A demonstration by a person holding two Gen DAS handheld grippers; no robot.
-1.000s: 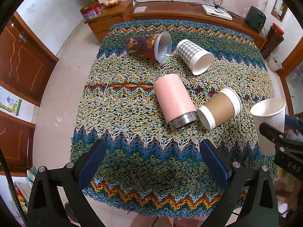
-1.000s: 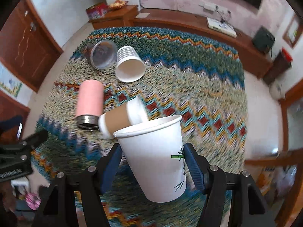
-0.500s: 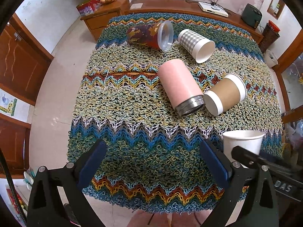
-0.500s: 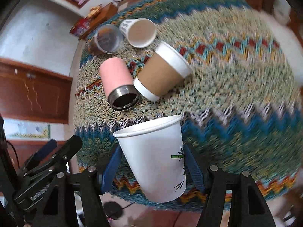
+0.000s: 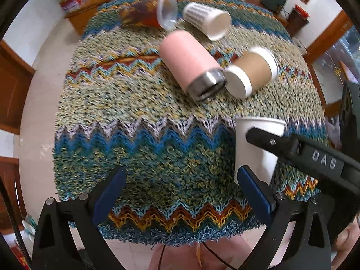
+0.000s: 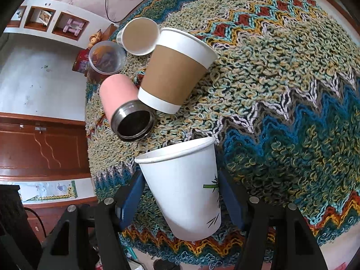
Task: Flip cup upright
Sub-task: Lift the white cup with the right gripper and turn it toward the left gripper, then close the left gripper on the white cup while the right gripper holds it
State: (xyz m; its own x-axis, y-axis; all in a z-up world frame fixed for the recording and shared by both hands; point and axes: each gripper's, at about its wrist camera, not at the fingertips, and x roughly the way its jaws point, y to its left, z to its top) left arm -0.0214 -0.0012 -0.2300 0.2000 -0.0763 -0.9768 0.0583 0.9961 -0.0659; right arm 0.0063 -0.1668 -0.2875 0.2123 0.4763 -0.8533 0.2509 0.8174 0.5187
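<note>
The right gripper (image 6: 180, 193) clamps a white cup (image 6: 184, 186) mouth-up just above the cloth's (image 6: 292, 90) near edge, seemingly to stand it, while the left gripper (image 5: 180, 193) waits open, empty.

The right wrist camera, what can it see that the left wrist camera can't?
Only the right wrist view shows the green bamboo print on the white paper cup, the dark inside of the pink tumbler, and white wall shelves. Only the left wrist view shows the open left tongs holding nothing, and the right tongs from the side, marked DAS. Both show the white paper cup gripped upright in the right tongs, plus four cups lying on their sides on the knitted cloth: pink tumbler, brown-sleeved cup, checked cup, clear patterned cup.
</note>
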